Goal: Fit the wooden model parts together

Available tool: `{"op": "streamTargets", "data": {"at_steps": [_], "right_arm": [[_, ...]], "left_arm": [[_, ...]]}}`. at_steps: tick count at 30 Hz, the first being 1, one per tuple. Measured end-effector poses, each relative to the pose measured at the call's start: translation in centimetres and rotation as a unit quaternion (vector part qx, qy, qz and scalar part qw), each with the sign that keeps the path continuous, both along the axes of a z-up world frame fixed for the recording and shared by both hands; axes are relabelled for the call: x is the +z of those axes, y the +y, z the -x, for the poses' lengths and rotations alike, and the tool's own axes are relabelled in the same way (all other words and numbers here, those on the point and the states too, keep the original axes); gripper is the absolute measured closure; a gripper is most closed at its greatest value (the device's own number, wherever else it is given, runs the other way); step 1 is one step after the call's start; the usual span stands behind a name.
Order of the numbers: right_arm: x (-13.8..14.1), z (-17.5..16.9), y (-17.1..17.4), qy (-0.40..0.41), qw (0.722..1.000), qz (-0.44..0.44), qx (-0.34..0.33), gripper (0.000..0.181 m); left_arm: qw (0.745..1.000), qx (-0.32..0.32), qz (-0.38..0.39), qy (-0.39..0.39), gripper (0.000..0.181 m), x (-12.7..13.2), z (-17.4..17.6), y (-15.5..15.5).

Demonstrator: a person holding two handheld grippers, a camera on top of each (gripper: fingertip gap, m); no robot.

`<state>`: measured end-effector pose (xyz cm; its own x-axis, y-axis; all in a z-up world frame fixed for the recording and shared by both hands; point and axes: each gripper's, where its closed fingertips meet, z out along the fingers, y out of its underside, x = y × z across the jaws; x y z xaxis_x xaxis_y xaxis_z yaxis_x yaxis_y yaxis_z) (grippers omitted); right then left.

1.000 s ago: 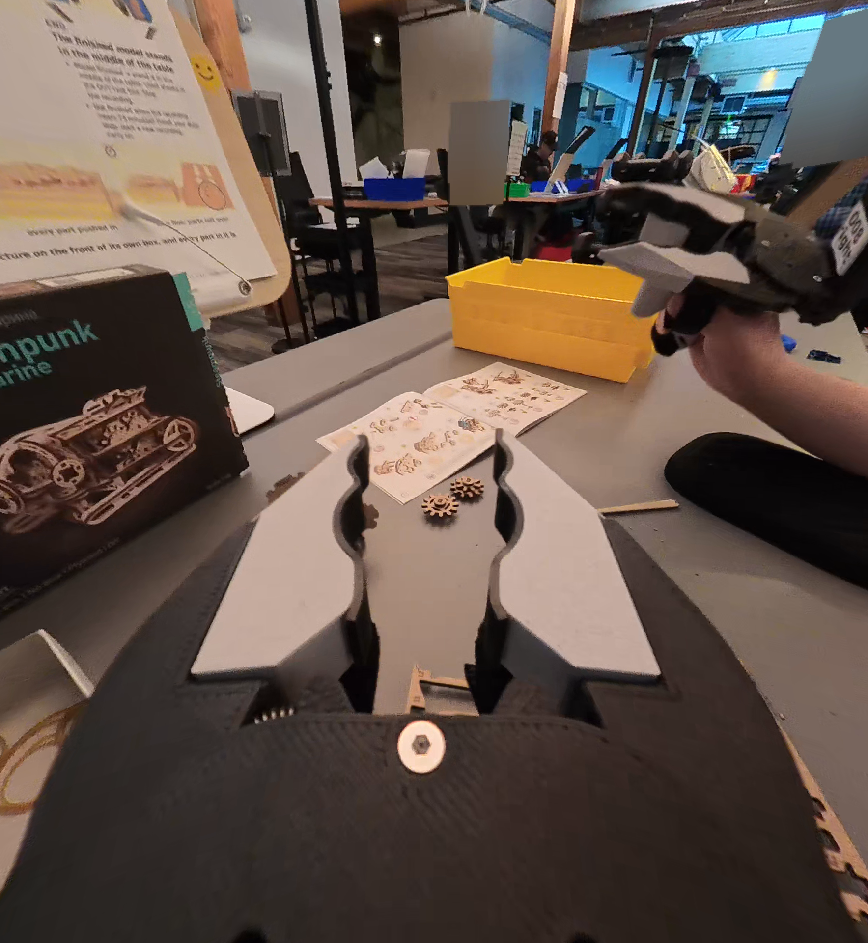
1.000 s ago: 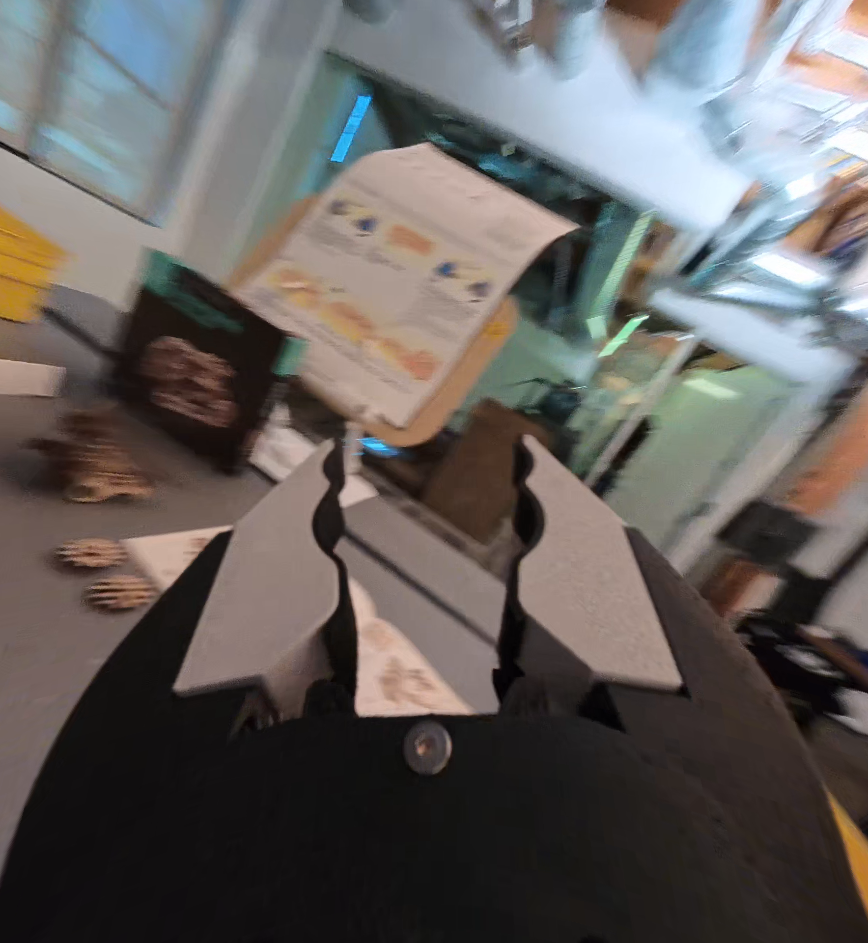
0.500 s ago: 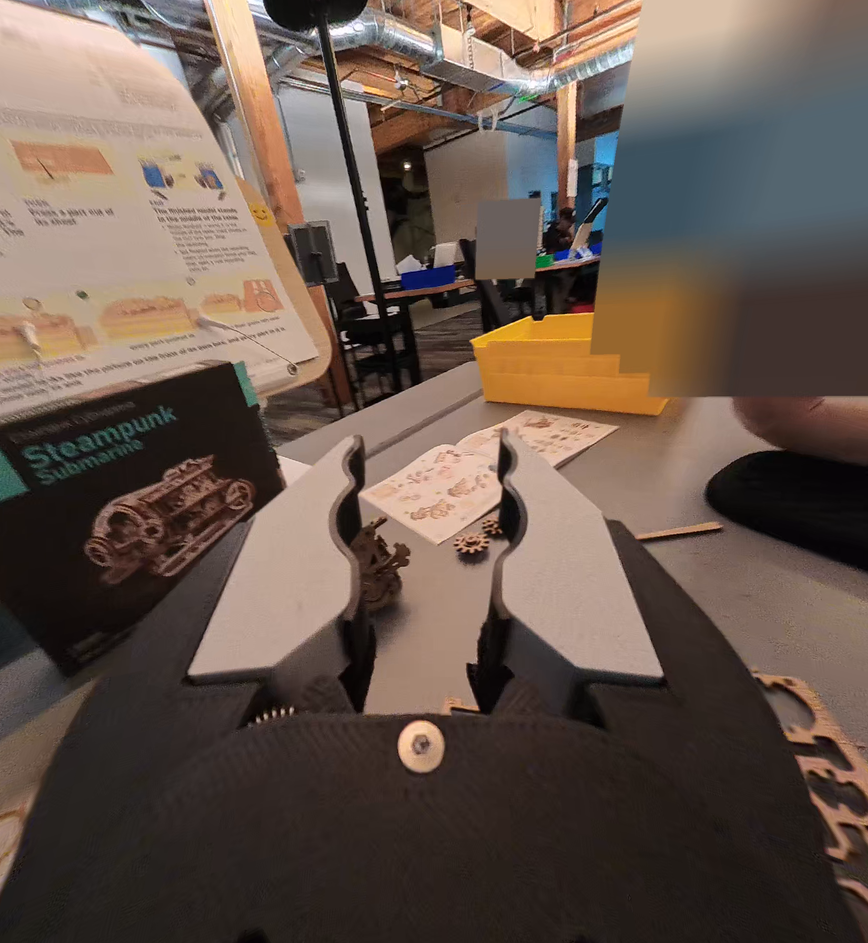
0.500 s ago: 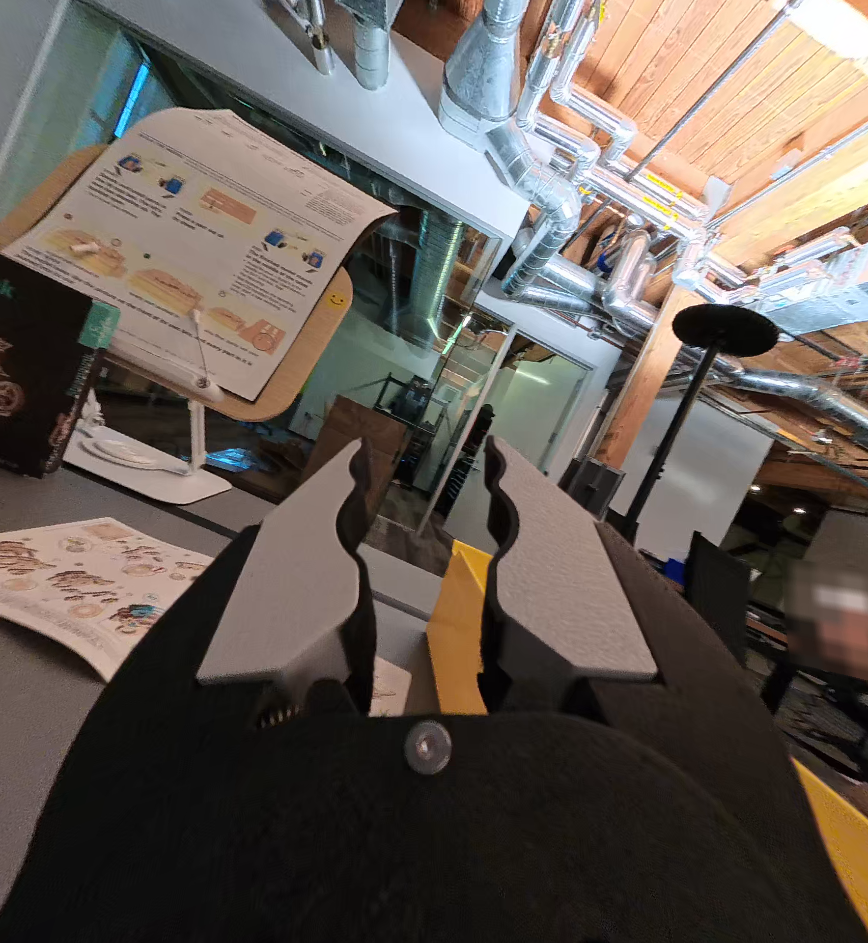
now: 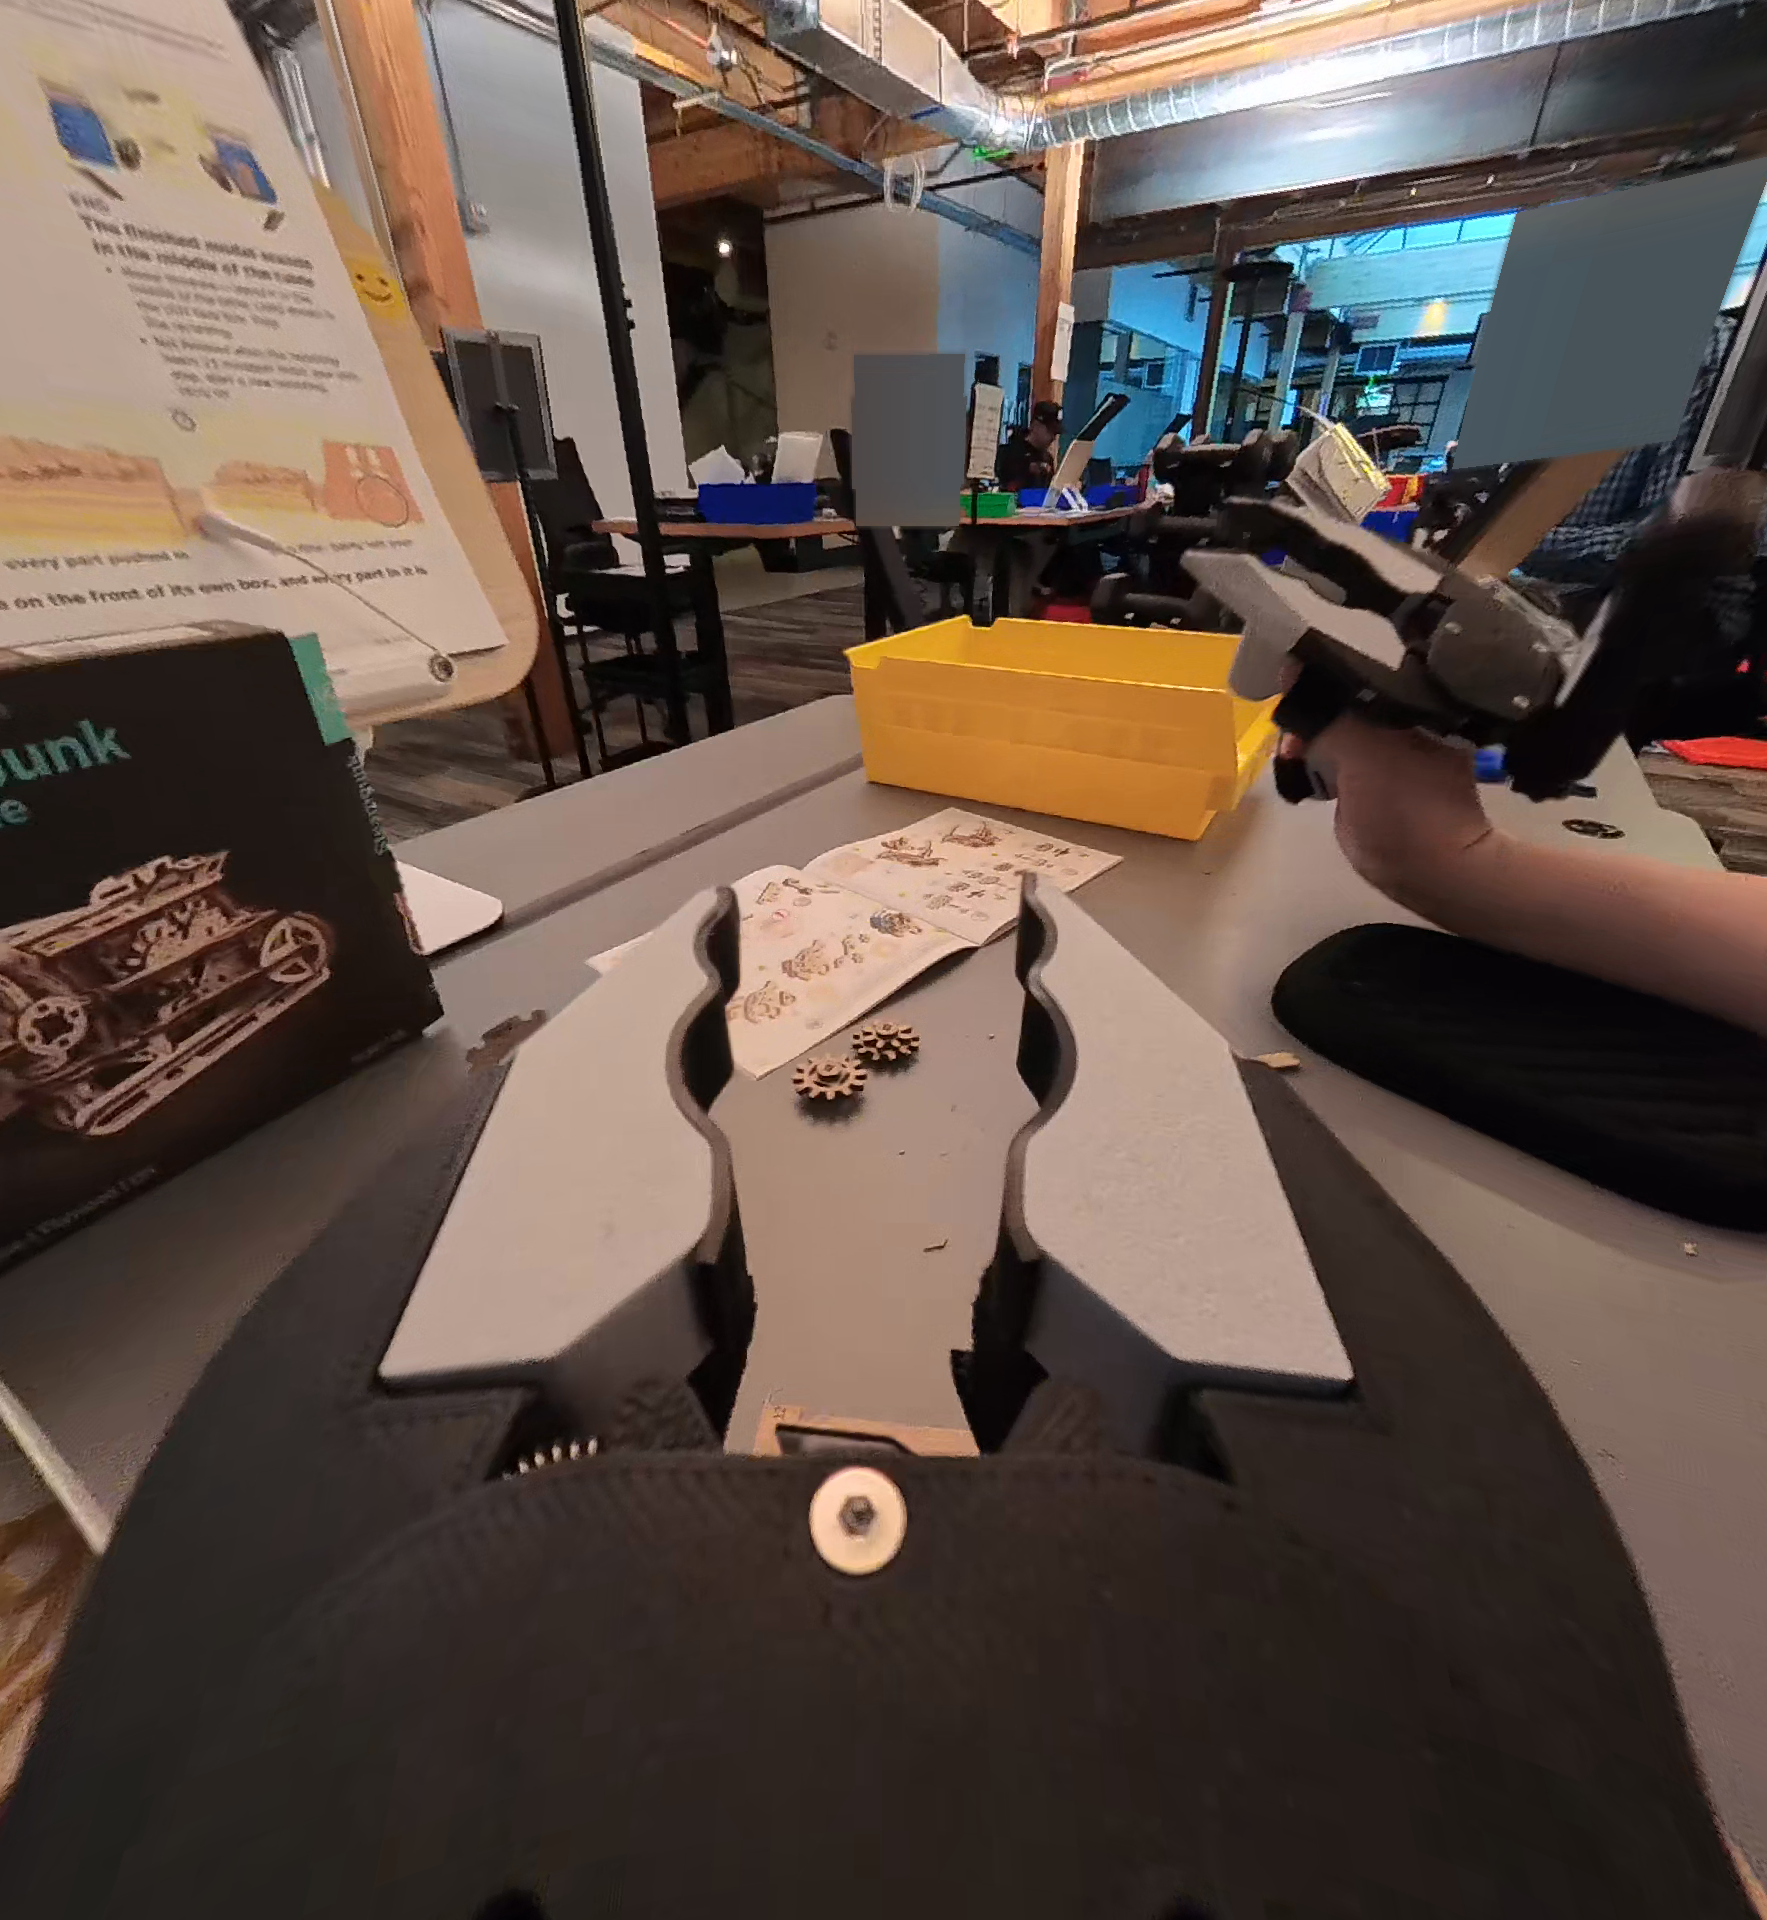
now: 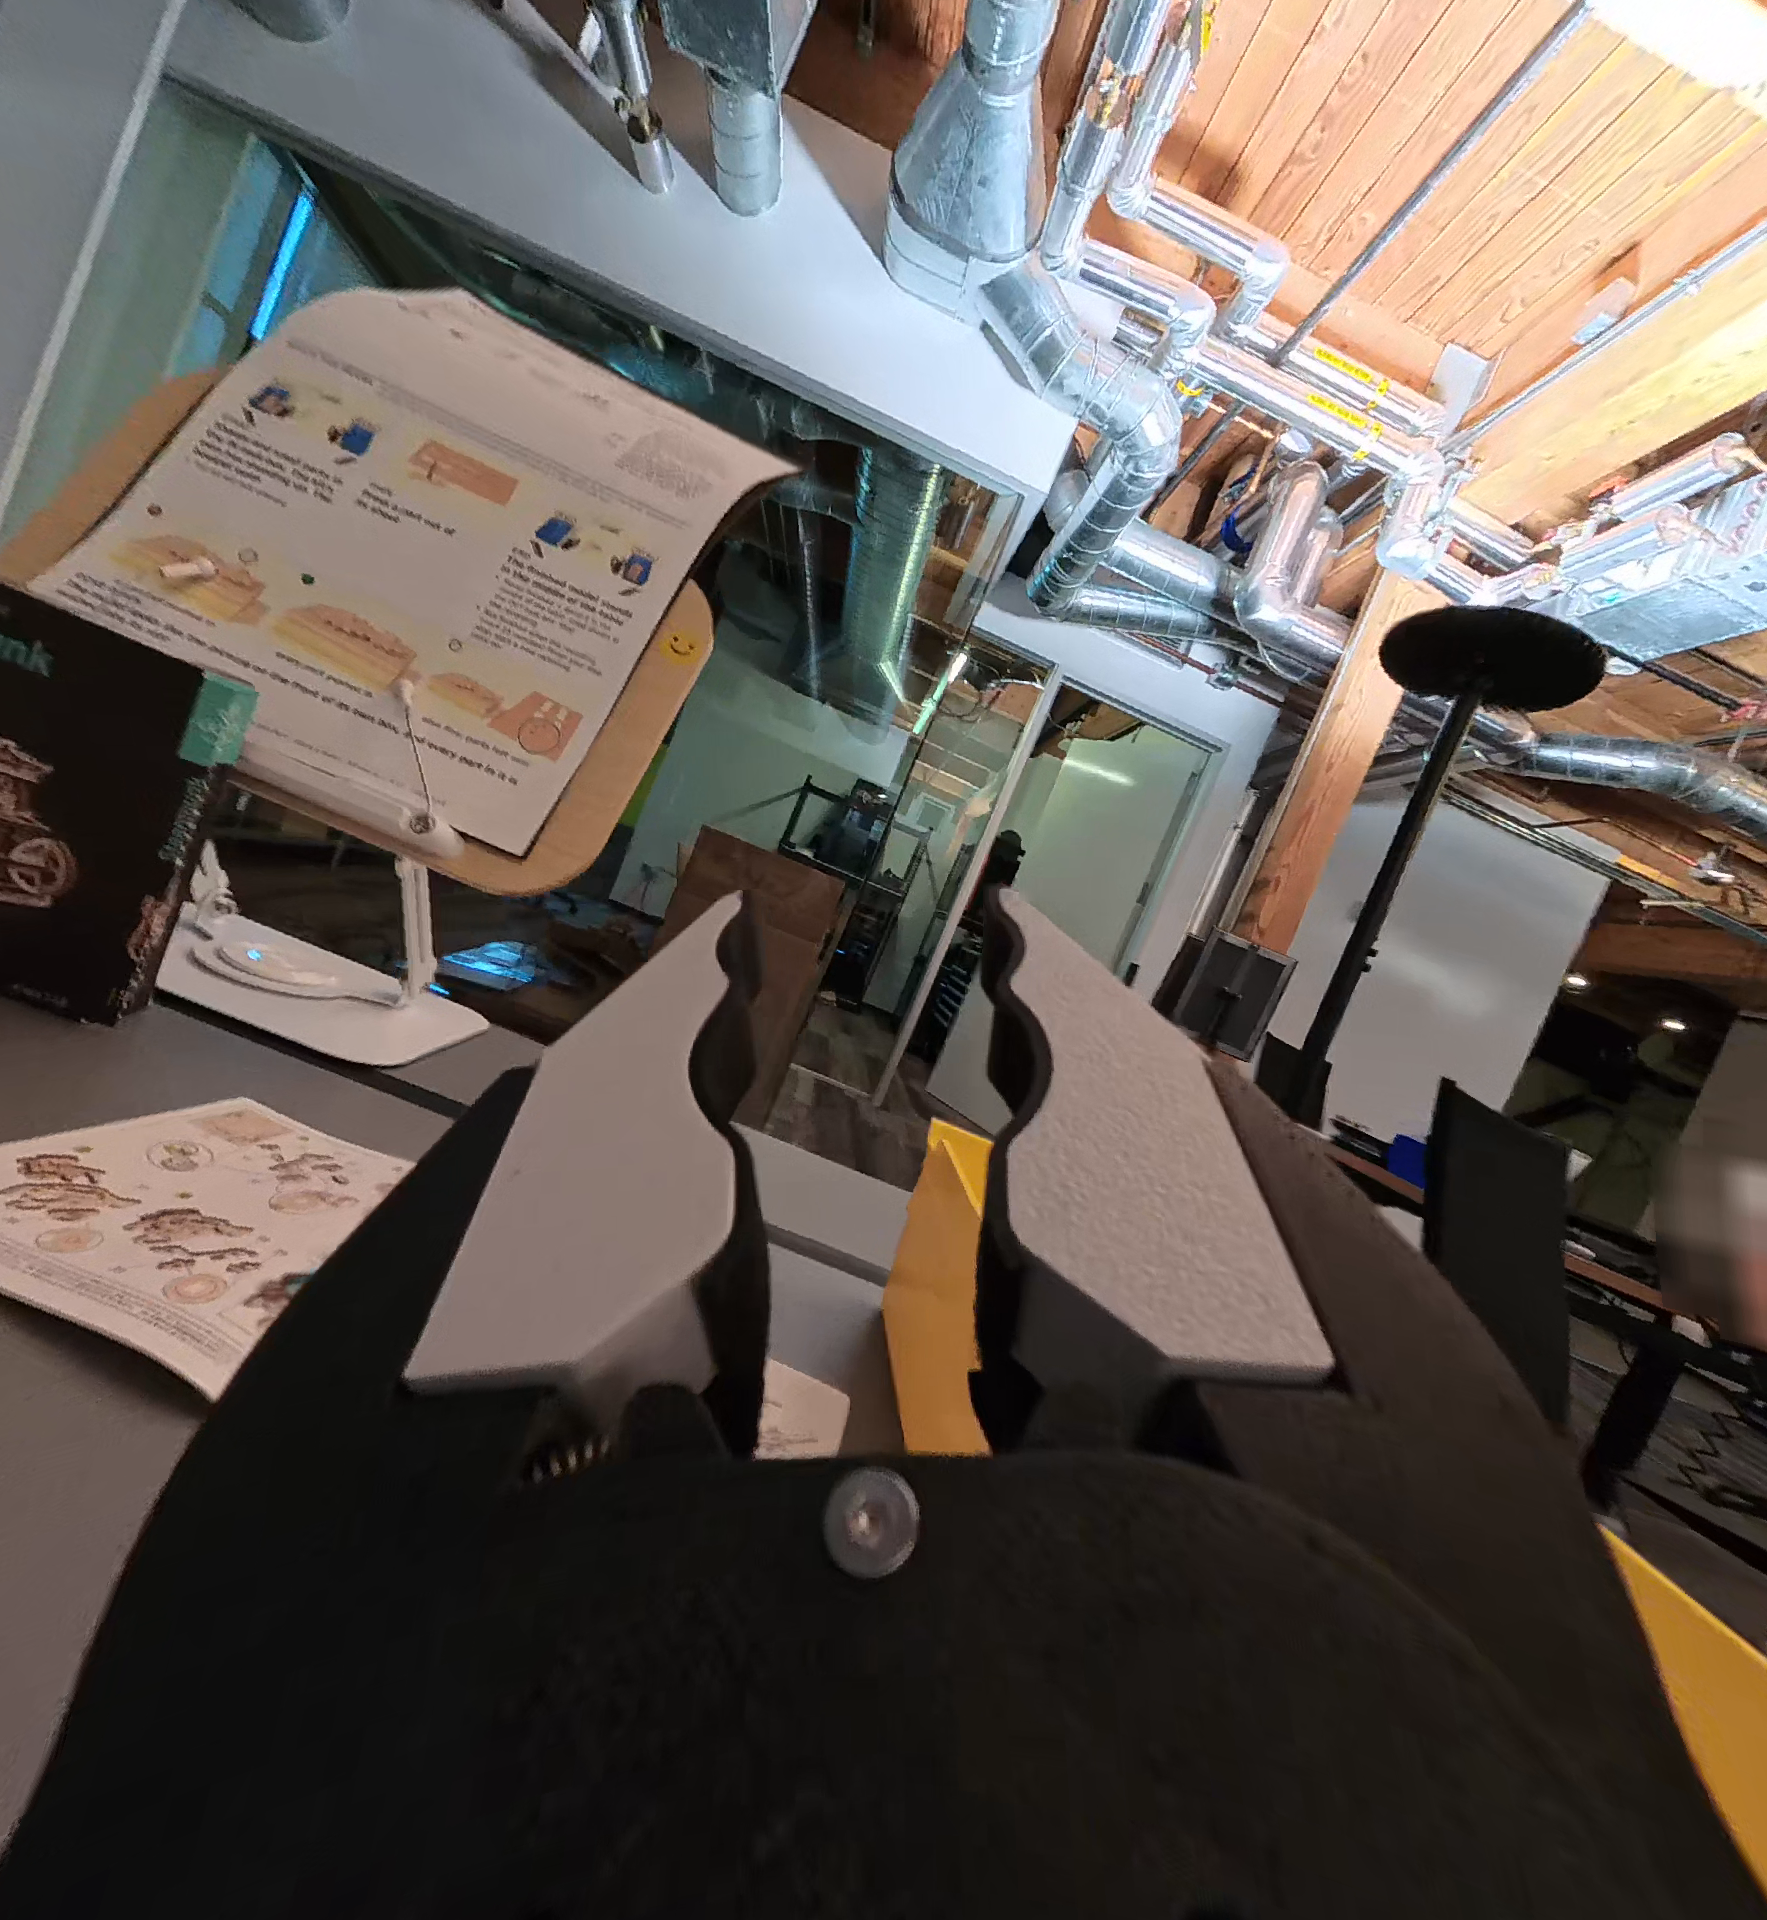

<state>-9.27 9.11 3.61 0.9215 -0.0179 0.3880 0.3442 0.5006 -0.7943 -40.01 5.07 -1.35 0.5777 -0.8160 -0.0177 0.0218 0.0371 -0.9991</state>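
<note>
- While held low over the grey surface (image 5: 1481,1455), left tongs (image 5: 863,914) spread apart and grasping nothing.
- Right tongs (image 6: 858,914) likewise spread and bare, raised off the surface in a hand (image 5: 1398,821) and tilted up toward the ceiling pipes.
- Two small round wooden toothed gear wheels (image 5: 853,1060), touching or nearly so, flat on the surface ahead of the left tongs, just beside the near edge of the booklet.
- One open paper instruction booklet (image 5: 900,914) with printed part drawings, flat beyond the gears.
- One yellow plastic bin (image 5: 1045,727) farther back; inside hidden from both views.
- One black cardboard kit box (image 5: 131,935) upright at left, picture of a wooden machine and teal lettering on its front.
- One white printed instruction sheet (image 6: 391,561) on a wooden stand behind the box.
- One black padded rest (image 5: 1565,1081) under the forearm at right.
- Strip of laser-cut wooden sheet (image 5: 858,1439) glimpsed below the left tongs.
</note>
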Motion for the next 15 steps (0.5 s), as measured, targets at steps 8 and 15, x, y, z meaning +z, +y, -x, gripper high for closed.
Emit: {"op": "streamTargets", "data": {"at_steps": [8, 15], "right_arm": [[2.7, 7.4, -2.4, -0.068, 0.938, 0.132, 0.312, 0.157], [-2.3, 12.1, -3.3, -0.148, 0.883, 0.171, 0.411, 0.155]], "left_arm": [[1.000, 0.006, 0.000, -0.028, 0.148, 2.2, 2.3, -1.0], [0.958, -0.097, 0.115, 0.244, 0.148, -5.7, -4.0, -4.5]]}}
